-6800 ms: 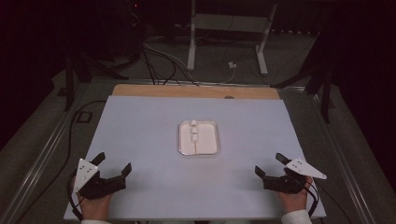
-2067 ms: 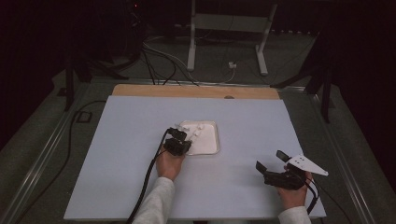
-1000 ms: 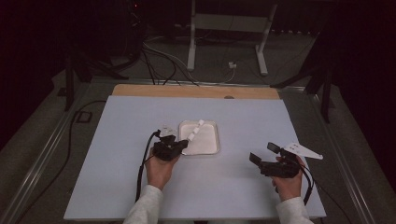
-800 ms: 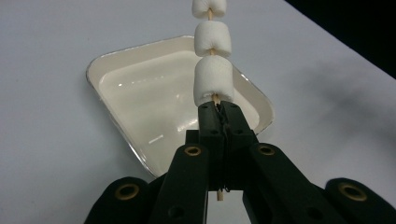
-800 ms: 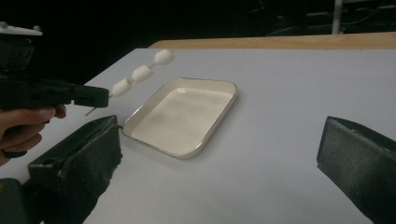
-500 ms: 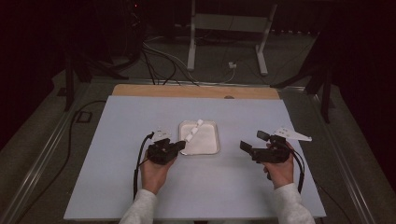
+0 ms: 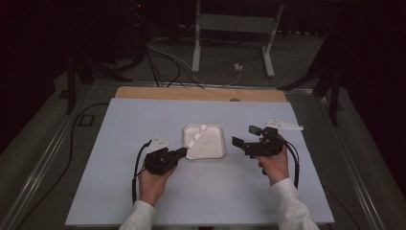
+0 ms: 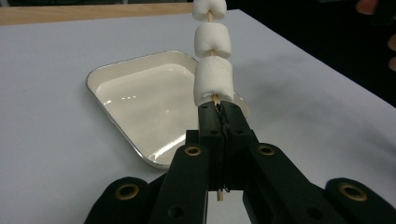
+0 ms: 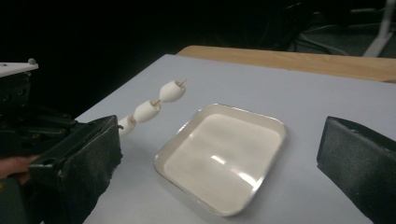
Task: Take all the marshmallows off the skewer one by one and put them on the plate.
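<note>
Jaws of the left gripper (image 8: 218, 109) are pressed together on the bare end of a skewer (image 8: 214, 42), whose long axis is carried straight out from them, up and over the near edge of the tray (image 8: 122, 70); three marshmallows are threaded along it, the lowest just beyond the jaw tips. Across the tray, the right gripper (image 7: 249, 136) is held with jaws spread wide and nothing between them, pointed toward the skewer's free tip, which is judged the nearer end for it. The tray is seen resting empty on the bench (image 7: 119, 120).
</note>
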A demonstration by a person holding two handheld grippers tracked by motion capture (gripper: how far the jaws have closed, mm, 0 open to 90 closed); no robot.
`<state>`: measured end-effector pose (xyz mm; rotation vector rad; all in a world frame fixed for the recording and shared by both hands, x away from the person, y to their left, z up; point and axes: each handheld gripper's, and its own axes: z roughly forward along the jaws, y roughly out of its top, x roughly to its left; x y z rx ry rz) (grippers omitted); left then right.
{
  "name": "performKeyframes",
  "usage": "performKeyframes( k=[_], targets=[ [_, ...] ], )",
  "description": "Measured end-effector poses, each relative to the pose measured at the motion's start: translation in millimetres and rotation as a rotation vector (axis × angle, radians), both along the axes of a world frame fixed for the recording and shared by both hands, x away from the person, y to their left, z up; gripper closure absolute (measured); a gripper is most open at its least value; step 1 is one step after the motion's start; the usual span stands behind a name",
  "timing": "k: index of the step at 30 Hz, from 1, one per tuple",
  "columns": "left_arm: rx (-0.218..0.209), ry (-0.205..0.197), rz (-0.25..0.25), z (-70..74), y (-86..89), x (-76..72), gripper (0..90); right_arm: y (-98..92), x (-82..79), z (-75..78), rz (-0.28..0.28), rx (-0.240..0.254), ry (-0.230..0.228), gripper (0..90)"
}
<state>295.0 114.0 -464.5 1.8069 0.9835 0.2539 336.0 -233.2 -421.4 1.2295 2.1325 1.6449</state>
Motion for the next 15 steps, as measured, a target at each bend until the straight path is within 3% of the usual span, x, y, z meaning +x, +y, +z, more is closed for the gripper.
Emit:
performKeyframes(
  k=[5,15],
  targets=[
    [-0.022,-0.019,-0.001,-0.5,3.3,-6.4,90.0,15.7,7.6,-0.4,0.030,0.003,0.035,0.0],
    [-0.051,-0.038,-0.026,-1.8,4.3,-13.6,90.0,35.8,19.3,-5.6,0.075,0.066,0.120,4.8]
  ],
)
